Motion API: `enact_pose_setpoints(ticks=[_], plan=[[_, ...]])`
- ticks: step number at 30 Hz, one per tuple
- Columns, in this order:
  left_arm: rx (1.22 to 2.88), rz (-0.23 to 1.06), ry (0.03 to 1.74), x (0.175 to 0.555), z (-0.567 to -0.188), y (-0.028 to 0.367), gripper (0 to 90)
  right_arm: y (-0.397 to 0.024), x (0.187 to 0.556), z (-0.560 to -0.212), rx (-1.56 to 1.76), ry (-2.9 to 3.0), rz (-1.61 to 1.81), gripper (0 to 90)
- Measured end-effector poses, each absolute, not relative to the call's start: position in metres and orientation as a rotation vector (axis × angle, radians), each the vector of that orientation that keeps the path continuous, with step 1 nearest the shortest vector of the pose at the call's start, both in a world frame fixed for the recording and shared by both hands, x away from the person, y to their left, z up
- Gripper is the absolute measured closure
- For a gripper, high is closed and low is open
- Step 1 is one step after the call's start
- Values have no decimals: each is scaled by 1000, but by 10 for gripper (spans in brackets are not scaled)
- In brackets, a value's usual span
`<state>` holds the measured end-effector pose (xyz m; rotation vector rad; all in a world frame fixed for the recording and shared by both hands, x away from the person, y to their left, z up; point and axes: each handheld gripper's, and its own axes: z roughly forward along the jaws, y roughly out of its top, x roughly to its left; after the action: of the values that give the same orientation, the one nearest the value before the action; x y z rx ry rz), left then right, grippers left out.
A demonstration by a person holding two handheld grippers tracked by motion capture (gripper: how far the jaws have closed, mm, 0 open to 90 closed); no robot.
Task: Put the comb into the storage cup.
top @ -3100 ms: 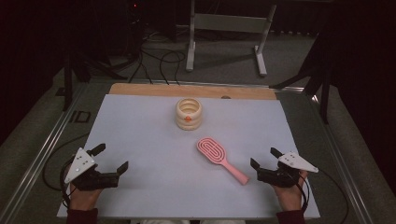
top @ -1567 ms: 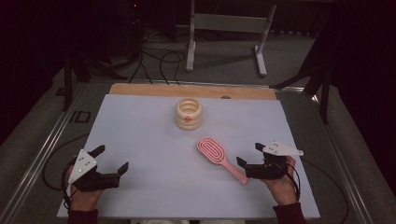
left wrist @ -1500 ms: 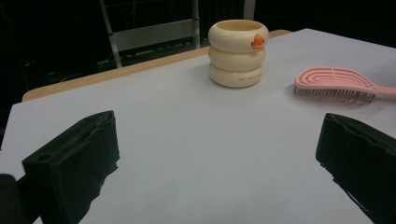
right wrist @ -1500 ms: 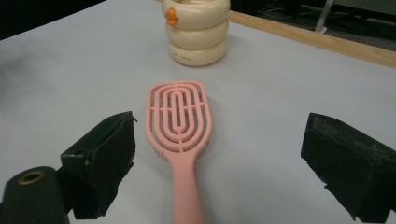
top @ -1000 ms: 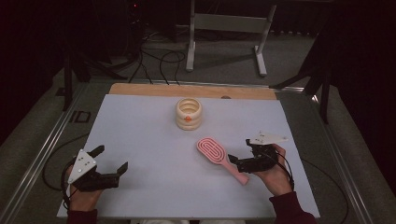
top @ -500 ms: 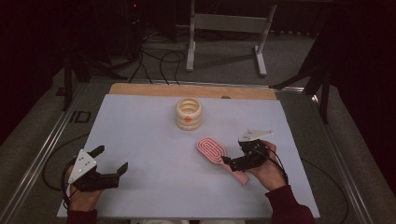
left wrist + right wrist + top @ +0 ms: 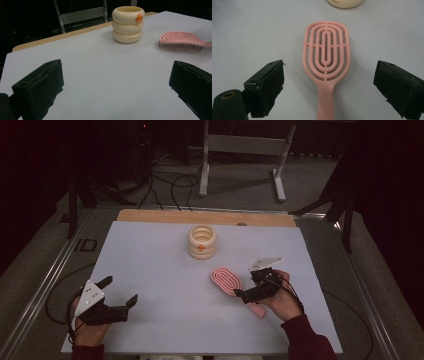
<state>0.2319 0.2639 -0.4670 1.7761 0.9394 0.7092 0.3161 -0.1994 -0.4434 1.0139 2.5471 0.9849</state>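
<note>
Straddling the pink hairbrush handle, right tongs spread wide; left tongs likewise agape.

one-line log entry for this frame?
right gripper: open, over pink hairbrush handle, no grasp | left gripper: open, idle | cream ringed cup: upright, untouched

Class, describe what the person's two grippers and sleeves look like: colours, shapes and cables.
Each gripper, left and right, is black with two blocky black jaws and a pale grey three-cornered plate on top. A thin dark cable trails from each. Both sleeves are dark red.
</note>
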Motion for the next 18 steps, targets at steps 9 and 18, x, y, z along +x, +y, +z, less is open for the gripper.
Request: enact_pose_setpoints(ticks=[9, 18], plan=[[1775, 709, 943, 232, -467, 264, 0, -191, 321, -447, 992, 2601, 928, 97], [1772, 701, 949, 232, -468, 265, 0, -182, 325, -452, 970, 2664, 864, 98]])
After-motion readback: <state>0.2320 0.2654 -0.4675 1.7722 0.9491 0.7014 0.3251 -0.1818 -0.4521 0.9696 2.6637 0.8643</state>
